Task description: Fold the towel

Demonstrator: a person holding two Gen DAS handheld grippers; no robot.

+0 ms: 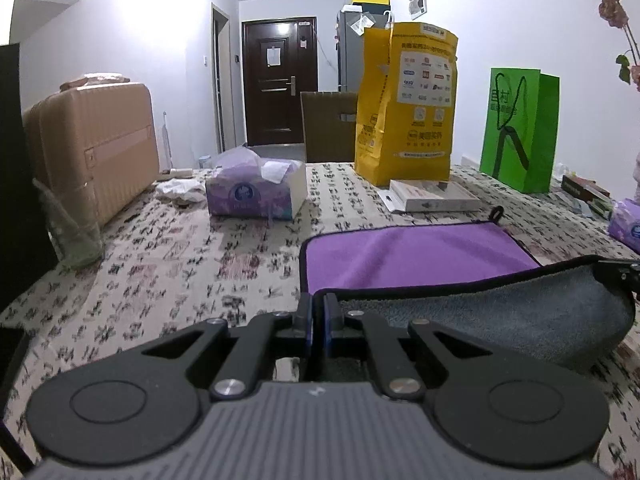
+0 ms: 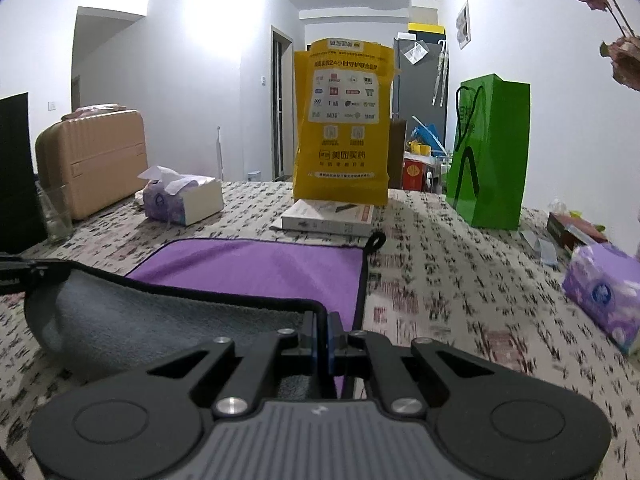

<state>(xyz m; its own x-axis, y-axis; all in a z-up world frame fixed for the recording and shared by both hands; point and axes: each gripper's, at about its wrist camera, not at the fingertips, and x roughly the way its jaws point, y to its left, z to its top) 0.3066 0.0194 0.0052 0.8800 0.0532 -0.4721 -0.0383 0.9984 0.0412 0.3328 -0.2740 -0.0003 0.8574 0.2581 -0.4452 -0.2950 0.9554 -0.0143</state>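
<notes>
A purple towel (image 1: 416,256) with a grey underside and black trim lies on the patterned tablecloth; its far half is flat, its near edge is lifted and curled over so the grey side (image 1: 520,312) shows. My left gripper (image 1: 319,306) is shut on the towel's near left corner. My right gripper (image 2: 323,326) is shut on the near right corner of the towel (image 2: 256,268), and also shows at the right edge of the left wrist view (image 1: 628,274). A black hanging loop (image 2: 376,240) sits at the far right corner.
Behind the towel stand a yellow paper bag (image 1: 408,100), a flat white box (image 1: 432,196) and a green bag (image 1: 520,124). A tissue box (image 1: 256,192), a glass (image 1: 72,232) and a tan suitcase (image 1: 92,148) are on the left. Another tissue pack (image 2: 604,292) lies right.
</notes>
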